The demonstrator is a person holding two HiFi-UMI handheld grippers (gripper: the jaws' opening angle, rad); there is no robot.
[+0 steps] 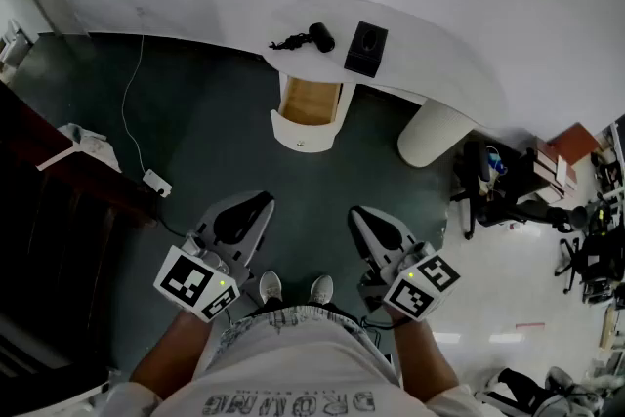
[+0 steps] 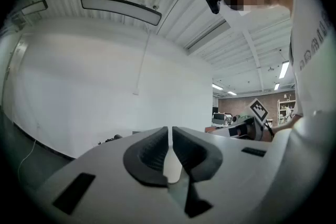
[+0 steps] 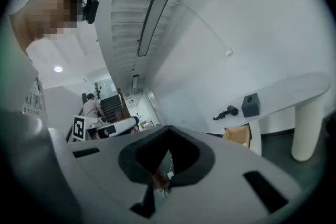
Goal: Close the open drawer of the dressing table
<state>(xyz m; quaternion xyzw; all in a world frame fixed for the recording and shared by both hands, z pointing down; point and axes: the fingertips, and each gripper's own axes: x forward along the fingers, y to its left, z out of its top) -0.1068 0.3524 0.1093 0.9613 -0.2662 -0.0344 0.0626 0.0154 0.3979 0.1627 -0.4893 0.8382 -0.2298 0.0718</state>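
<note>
The white dressing table (image 1: pixel 439 49) stands against the wall ahead of me, well beyond both grippers. Its drawer (image 1: pixel 311 103) is pulled out, with the wooden inside showing behind a rounded white front (image 1: pixel 303 138). A black hair dryer (image 1: pixel 311 38) and a black box (image 1: pixel 366 48) sit on the top. My left gripper (image 1: pixel 256 202) is held low at the left with its jaws shut and nothing between them (image 2: pixel 171 131). My right gripper (image 1: pixel 363 213) is shut and empty too (image 3: pixel 168 128). The right gripper view shows the table (image 3: pixel 283 93) and the open drawer (image 3: pixel 239 135) at the right.
A thick white table leg (image 1: pixel 432 134) stands right of the drawer. A white cable with an adapter (image 1: pixel 156 181) lies on the dark green floor at the left, beside dark furniture (image 1: pixel 59 200). Office chairs (image 1: pixel 576 249) stand at the right. My shoes (image 1: pixel 293 288) show between the grippers.
</note>
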